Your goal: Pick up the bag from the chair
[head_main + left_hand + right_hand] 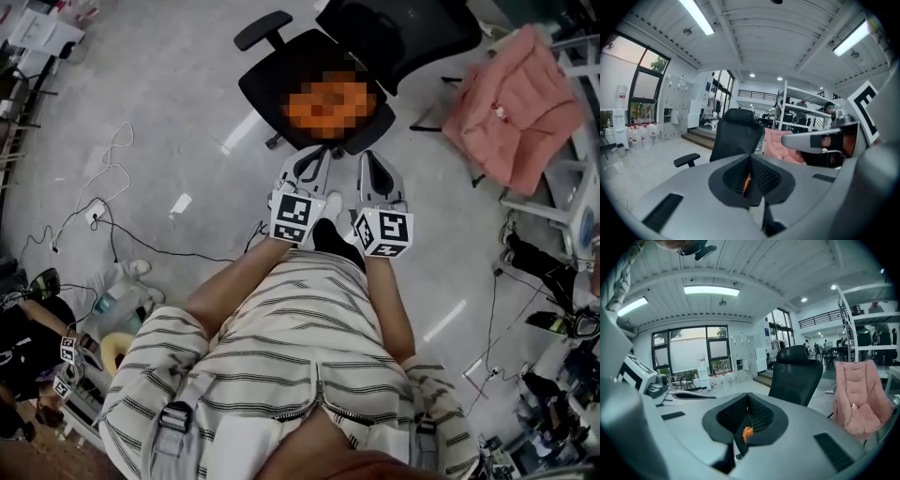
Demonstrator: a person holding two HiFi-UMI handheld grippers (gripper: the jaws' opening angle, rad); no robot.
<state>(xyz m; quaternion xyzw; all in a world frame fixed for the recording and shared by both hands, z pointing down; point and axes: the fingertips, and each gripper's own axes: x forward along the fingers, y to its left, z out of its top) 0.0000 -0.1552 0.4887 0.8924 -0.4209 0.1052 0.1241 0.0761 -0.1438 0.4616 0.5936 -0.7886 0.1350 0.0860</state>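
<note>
The bag [328, 105] lies on the seat of the black office chair [259, 92], an orange mass whose outline and handles cannot be made out. The person stands just short of the chair and holds both tools low in front of the body, side by side and pointing at the seat. The left gripper [312, 157] has its jaws pressed together with nothing in them, and the right gripper [371, 159] is the same. In each gripper view only a sliver of orange shows past the meeting pads, which is the bag seen from a distance. The pick-up looks not yet begun, and the first risk is plain: if the jaws go in closed, they would only shove the bag across the seat or off its far edge. The chair appears to be the rolling, swivelling kind, so a push on the bag could turn or roll it away. A soft bag may also sag or slip if pinched by loose fabric and not by a strap. The chair's armrest [262, 28] and the pink cushion [511, 98] stand well clear.
</note>
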